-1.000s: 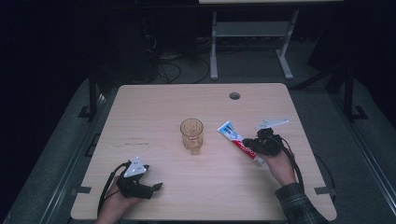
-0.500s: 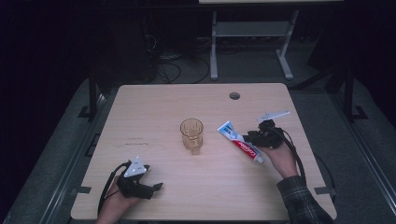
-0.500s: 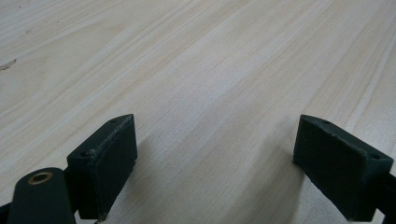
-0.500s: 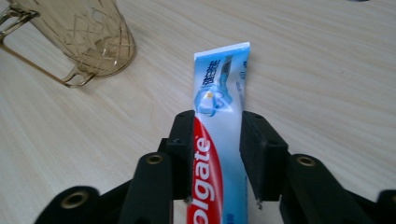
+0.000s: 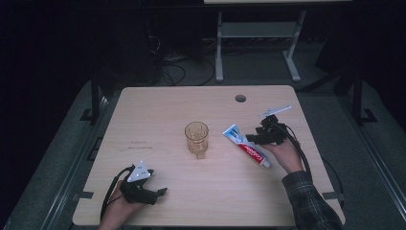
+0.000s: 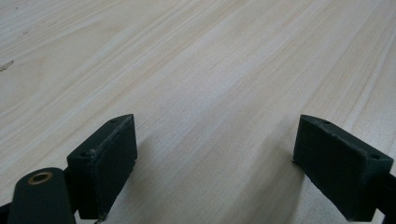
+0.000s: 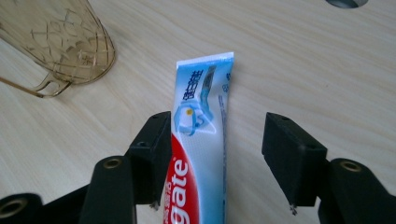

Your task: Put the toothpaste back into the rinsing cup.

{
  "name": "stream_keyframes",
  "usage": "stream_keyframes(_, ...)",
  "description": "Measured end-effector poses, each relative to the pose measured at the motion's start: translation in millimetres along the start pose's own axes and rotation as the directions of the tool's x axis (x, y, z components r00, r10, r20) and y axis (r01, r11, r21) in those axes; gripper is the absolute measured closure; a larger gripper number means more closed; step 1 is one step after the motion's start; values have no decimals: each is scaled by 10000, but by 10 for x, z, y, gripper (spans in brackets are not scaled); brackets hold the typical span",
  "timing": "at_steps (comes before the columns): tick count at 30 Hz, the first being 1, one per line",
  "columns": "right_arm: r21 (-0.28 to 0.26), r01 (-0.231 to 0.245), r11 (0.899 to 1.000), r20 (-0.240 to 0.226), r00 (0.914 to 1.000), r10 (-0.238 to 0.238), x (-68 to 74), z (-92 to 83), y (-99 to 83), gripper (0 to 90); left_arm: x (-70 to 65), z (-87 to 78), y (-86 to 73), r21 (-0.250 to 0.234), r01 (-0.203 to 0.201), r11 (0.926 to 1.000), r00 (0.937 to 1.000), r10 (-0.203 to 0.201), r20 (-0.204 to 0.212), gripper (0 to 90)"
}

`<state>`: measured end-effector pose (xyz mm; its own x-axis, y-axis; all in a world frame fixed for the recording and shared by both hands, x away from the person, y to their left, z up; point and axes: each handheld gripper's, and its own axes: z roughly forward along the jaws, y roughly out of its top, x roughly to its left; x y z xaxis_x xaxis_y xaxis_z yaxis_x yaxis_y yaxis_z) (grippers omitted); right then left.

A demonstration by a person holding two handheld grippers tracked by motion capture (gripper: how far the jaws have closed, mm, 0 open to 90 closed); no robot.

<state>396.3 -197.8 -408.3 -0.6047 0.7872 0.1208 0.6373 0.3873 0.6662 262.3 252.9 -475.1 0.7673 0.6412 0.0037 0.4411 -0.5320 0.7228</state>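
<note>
We have our right gripper [image 7: 212,161] over the toothpaste [image 7: 201,149], which lies flat on the table [image 5: 158,115] at about three o'clock from the glass [image 5: 197,138], near it but apart. The fingers [image 7: 292,156] have just been opening; the tube sits between them, close against one finger, clear of the other, so nothing is gripped. We judge this as the approach to a pick-up. Next we would centre the tube between the fingers, close on it, then lift, likely toward the glass. Our left gripper [image 6: 215,163] rests at seven o'clock, fingers wide apart over bare table.
</note>
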Motion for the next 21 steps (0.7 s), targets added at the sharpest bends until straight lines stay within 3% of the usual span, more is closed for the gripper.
stream_keyframes(21, 724, 546, 9959, 67, 9985, -552, 69, 336, 226, 353, -4, 2, 0, -4, -17, 10000, 10000, 17, 32, 128)
